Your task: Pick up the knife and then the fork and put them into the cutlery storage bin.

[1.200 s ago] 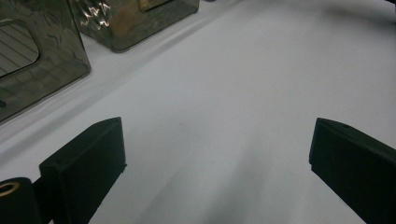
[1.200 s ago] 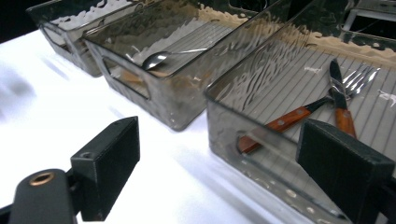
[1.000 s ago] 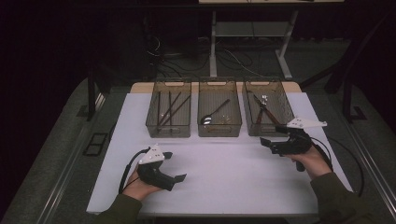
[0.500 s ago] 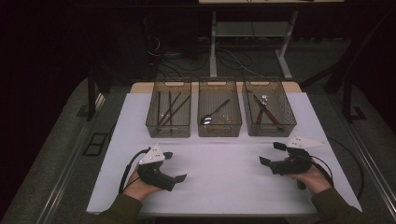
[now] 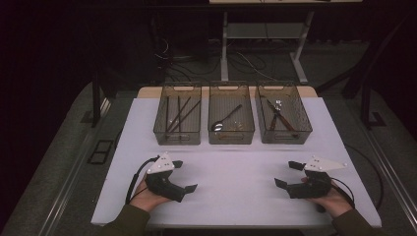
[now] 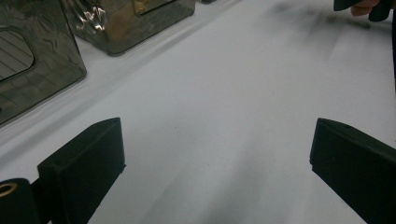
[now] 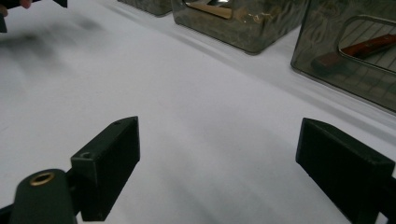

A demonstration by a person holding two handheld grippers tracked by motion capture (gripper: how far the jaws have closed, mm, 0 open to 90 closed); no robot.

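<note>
Resting both grippers empty on the white table, sorting looks done or paused.
Left gripper and right gripper, jaws wide apart, holding nothing, face each other; ahead of them three bins: sticks ahead of left, spoon between, tongs-like tool ahead of right, probably grouped by kind.
</note>
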